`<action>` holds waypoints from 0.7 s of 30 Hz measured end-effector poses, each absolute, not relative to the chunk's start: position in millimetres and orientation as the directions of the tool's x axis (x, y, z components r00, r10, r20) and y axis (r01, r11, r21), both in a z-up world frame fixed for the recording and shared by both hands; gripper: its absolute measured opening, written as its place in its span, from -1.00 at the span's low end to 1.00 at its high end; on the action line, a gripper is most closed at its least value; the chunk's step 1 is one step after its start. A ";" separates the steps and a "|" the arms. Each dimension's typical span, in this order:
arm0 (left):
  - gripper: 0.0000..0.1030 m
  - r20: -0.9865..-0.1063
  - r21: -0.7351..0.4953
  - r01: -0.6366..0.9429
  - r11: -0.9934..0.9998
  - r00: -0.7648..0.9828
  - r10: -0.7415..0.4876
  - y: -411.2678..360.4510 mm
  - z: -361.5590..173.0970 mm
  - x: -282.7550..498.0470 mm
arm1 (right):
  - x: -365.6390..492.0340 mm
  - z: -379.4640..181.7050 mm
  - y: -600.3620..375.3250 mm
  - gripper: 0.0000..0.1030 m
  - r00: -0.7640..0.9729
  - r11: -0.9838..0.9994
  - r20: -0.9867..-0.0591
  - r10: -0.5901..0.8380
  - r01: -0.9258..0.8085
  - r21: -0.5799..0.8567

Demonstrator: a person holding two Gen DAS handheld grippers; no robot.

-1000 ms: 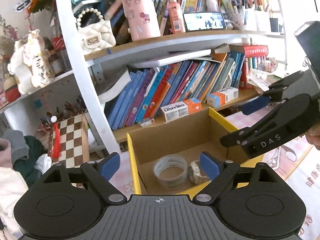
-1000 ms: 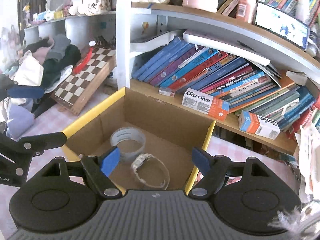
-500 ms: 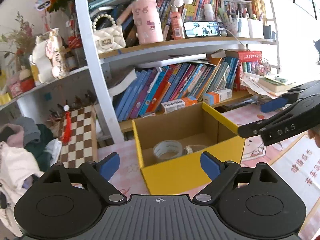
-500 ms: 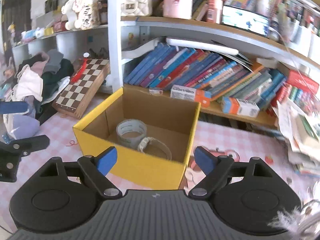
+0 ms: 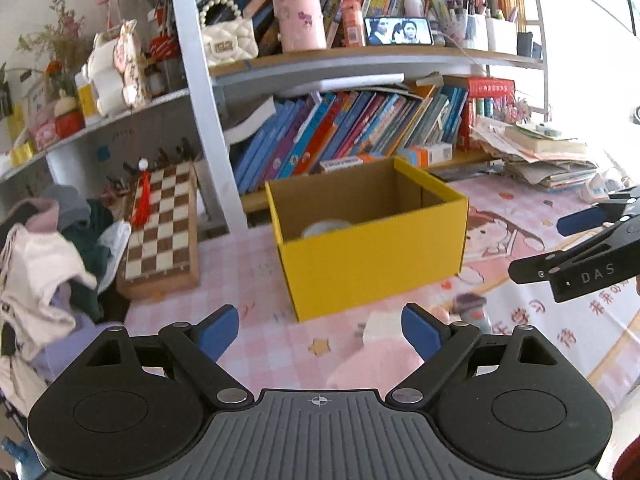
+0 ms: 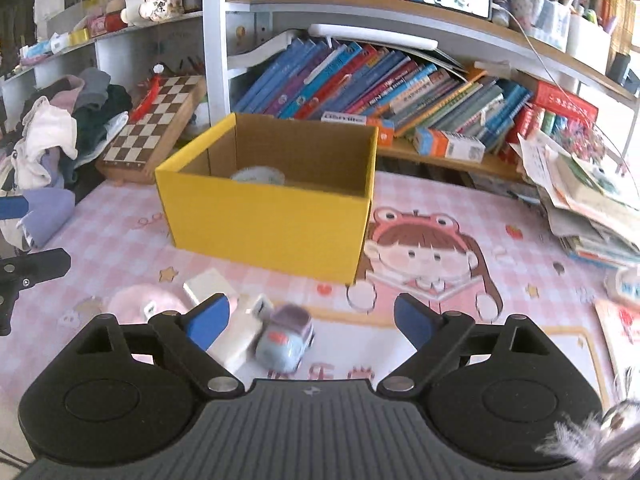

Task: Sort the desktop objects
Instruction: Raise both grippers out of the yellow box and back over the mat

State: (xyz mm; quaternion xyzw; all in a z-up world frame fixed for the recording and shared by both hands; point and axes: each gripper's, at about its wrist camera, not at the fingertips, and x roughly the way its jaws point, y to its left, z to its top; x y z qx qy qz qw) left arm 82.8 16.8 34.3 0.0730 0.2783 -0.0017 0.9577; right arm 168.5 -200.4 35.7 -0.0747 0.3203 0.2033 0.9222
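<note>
Now between pickups: both grippers, left [image 5: 320, 326] and right [image 6: 310, 316], spread wide, empty. Loose near front table edge: small blue-grey toy car [image 6: 285, 338]; next, probably into yellow cardboard box [image 6: 264, 220].

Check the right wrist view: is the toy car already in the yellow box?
No, the toy car sits on the pink mat, in front of the yellow box.

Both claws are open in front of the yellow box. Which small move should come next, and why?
Probably lower the right claw onto the toy car. It lies loose on the mat just below that open claw, beside a white charger, outside the yellow box, which already holds a tape roll.
</note>
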 end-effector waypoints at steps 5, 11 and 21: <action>0.76 -0.545 0.114 0.031 0.993 0.837 0.036 18.4 23.8 67.5 | 148.6 26.7 -205.3 0.80 0.719 0.920 -0.611 0.330 -0.391 0.035; 0.77 -0.560 0.100 0.027 0.995 0.828 0.034 19.3 12.9 55.1 | 129.0 13.8 -202.3 0.83 0.723 0.929 -0.622 0.302 -0.370 0.020; 0.77 -0.611 0.081 0.040 0.996 0.792 0.018 17.7 -6.7 45.6 | 105.4 -9.1 -181.6 0.87 0.688 0.908 -0.673 0.272 -0.415 -0.057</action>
